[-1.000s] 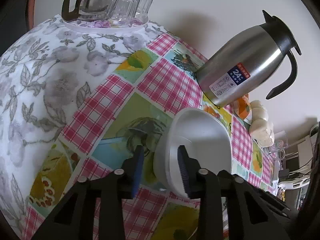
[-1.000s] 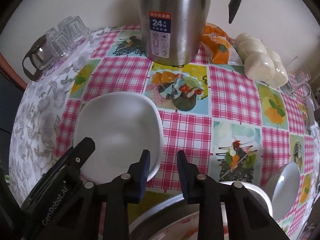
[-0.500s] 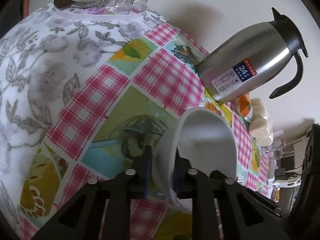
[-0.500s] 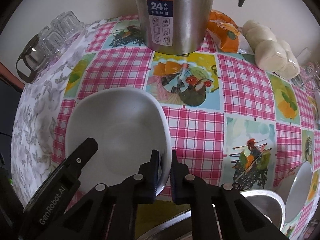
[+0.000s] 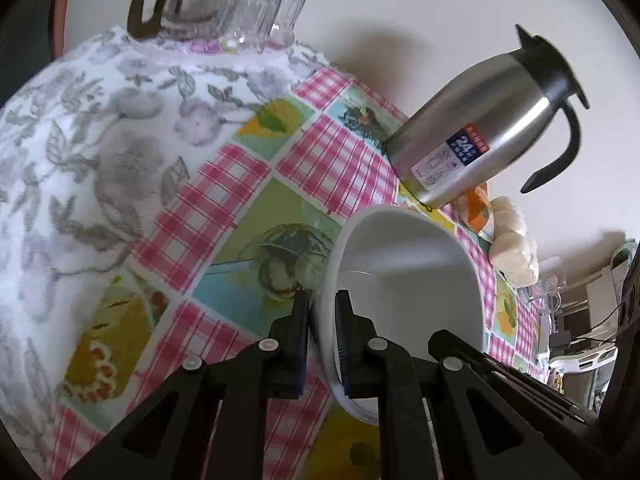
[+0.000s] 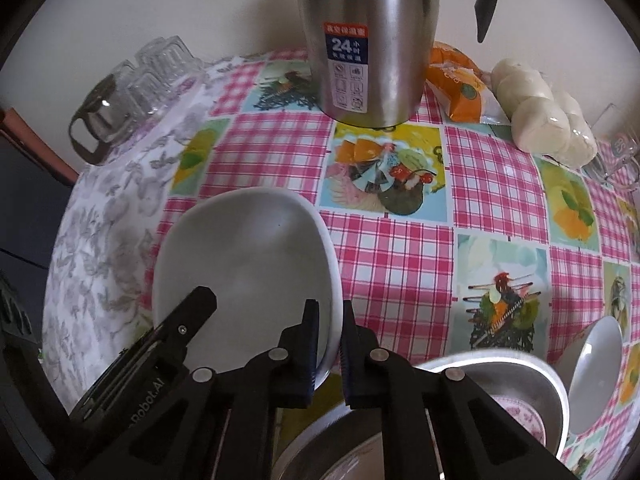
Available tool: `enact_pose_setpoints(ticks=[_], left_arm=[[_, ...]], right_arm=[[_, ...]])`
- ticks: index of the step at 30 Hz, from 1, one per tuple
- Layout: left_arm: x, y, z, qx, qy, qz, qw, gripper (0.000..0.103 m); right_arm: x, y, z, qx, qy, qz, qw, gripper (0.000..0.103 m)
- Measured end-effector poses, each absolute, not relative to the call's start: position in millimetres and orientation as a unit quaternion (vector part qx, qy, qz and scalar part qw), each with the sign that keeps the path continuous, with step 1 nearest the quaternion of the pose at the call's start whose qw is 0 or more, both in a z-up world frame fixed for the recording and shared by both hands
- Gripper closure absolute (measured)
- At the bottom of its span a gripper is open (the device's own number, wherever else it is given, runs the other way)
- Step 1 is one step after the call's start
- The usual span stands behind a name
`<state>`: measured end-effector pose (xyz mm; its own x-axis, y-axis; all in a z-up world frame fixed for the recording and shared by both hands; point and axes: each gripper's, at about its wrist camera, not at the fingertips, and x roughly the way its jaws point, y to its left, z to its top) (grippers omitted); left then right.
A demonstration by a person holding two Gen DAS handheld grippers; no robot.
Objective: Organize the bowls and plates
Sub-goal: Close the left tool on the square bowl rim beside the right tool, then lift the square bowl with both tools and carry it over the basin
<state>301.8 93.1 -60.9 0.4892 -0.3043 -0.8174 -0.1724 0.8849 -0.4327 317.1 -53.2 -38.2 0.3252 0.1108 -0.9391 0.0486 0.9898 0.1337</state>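
A white rounded-square plate (image 5: 416, 280) is held from both sides and lifted off the checked tablecloth. My left gripper (image 5: 322, 320) is shut on its left rim. My right gripper (image 6: 330, 334) is shut on the plate's right rim (image 6: 248, 264). The left gripper's body (image 6: 152, 356) shows over the plate in the right wrist view. A metal bowl (image 6: 472, 380) with a patterned dish inside sits at the near right, and a white bowl (image 6: 596, 364) stands beside it.
A steel thermos jug (image 6: 368, 40) stands at the back by the wall. A glass pot and upturned glasses (image 5: 216, 4) sit at the far left. An orange packet (image 6: 456, 80) and white buns (image 6: 544, 116) lie at the back right.
Both grippers closed on the plate's opposite rims, and the plate has risen and tilted off the table.
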Motion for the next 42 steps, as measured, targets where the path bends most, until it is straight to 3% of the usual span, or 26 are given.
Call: enact_pose_setpoints(ticks=[18,42], left_arm=[[205,79,32,-0.183,0.422,-0.035,0.887,0.090],[157,5,58,-0.098,0.398,-0.071,0.909,0.090]], right_arm=[[215,-69,38,0.109,0.480,0.067,0.868,0.092],[126,-144,41,0.202,0.383,0.057,0.900,0.092]])
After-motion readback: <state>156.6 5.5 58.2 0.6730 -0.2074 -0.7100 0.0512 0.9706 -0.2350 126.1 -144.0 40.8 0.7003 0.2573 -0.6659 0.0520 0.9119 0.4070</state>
